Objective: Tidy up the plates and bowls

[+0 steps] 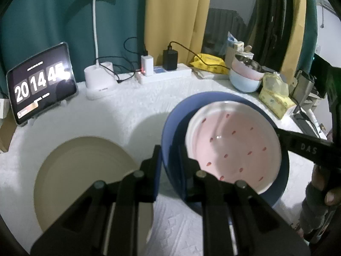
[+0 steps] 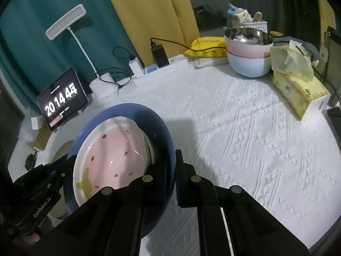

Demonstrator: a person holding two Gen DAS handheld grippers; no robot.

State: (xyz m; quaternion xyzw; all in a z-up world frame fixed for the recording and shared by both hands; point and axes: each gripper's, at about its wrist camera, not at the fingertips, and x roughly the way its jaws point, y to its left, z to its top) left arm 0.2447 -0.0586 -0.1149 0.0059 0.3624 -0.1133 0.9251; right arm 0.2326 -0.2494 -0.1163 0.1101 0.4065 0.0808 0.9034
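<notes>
Blue plate [image 1: 170, 132], carrying the pink plate [image 1: 232, 147], is held tilted above the white surface [image 1: 106, 117]; left gripper [image 1: 170, 164] and right gripper [image 2: 172, 170] fingers clamp its opposite rims. Left wrist view alone shows the beige plate [image 1: 81, 177] lying left of the blue plate; right wrist view alone shows the pink plate's green motif.

A white embossed cloth [image 2: 255, 140] covers the desk. Behind it hang a teal curtain [image 1: 42, 21] on the left and a yellow curtain [image 1: 177, 17] to its right. At the far edge stand a white desk lamp [image 1: 96, 21], a tablet [image 1: 41, 83] showing a flip clock, and a white power strip [image 1: 166, 73] with chargers plugged in. The light is dim.
</notes>
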